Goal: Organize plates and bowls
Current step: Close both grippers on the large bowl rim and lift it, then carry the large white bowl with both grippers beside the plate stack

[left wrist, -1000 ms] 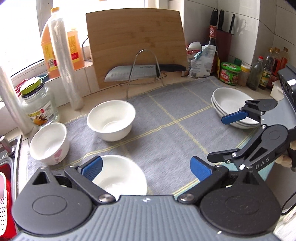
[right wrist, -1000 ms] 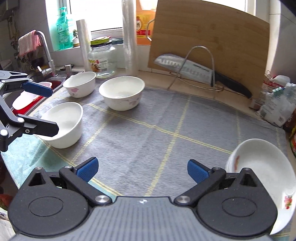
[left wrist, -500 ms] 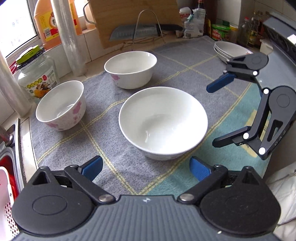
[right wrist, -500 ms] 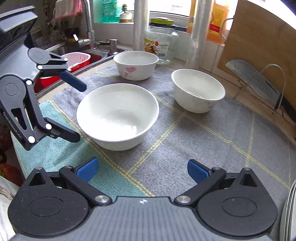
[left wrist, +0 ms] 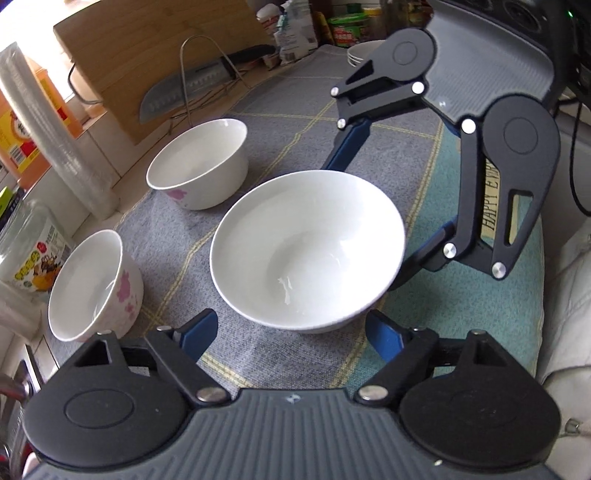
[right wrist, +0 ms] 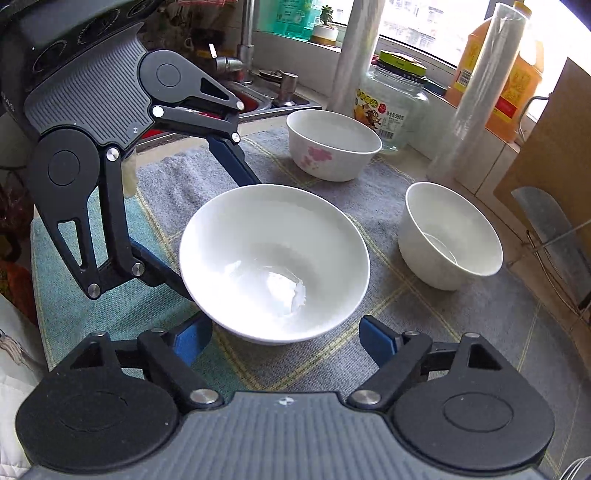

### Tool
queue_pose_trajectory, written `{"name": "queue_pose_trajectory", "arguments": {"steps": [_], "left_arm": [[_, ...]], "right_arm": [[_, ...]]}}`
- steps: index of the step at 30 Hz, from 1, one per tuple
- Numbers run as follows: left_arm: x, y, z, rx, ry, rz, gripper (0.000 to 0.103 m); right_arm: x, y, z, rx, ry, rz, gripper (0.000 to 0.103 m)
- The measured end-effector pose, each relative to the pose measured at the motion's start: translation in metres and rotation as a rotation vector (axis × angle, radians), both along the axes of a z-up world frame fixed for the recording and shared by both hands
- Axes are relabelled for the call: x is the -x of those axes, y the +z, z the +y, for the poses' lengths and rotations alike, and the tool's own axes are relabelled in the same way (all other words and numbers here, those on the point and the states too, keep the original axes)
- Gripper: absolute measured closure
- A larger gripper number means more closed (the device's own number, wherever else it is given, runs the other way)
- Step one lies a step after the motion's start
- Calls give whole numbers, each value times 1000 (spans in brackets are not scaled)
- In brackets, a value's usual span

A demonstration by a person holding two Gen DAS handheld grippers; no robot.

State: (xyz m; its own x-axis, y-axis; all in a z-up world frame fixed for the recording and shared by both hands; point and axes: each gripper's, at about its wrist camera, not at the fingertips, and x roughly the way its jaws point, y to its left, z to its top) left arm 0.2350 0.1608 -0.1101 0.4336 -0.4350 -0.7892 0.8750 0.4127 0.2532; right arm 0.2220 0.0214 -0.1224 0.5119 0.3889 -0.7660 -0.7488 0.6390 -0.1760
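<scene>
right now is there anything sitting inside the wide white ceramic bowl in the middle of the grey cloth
No, the wide white ceramic bowl on the grey cloth holds nothing; only glare shows on its bare glazed bottom.

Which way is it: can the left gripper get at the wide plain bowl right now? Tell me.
Probably yes. The left gripper faces the wide plain bowl with nothing between them, its jaws just closing toward the near side. The right gripper flanks the opposite side, not blocking.

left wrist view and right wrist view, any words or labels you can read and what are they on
"HAPPY E": teal mat, rest hidden behind the right claw.
Glass jar: label print too small to read.
Orange bottle: label too blurred.
Green tub: label unreadable.
</scene>
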Motion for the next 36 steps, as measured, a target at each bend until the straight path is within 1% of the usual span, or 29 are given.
{"name": "queue_pose_trajectory", "arguments": {"steps": [4, 9, 16, 20, 25, 31, 36], "left_arm": [[-1, 1, -1, -21, -68, -22, 18], [-6, 1, -2, -21, -127, -15, 20], [-8, 4, -9, -37, -137, 1, 21], [-4, 11, -18, -37, -134, 5, 21], [1, 19, -40, -32, -140, -3, 21], [-1, 20, -84, 0, -170, 8, 21], [-3, 19, -123, 18, -205, 2, 21]], "right_arm": [[-2, 0, 2, 13, 37, -6, 15], [-4, 0, 2, 17, 69, -1, 18], [-2, 4, 0, 10, 71, 10, 20], [3, 10, -8, 13, 73, -5, 20], [7, 19, -31, 14, 70, -6, 20], [10, 25, -72, 36, 36, 6, 20], [12, 26, -107, 60, -3, 8, 20]]}}
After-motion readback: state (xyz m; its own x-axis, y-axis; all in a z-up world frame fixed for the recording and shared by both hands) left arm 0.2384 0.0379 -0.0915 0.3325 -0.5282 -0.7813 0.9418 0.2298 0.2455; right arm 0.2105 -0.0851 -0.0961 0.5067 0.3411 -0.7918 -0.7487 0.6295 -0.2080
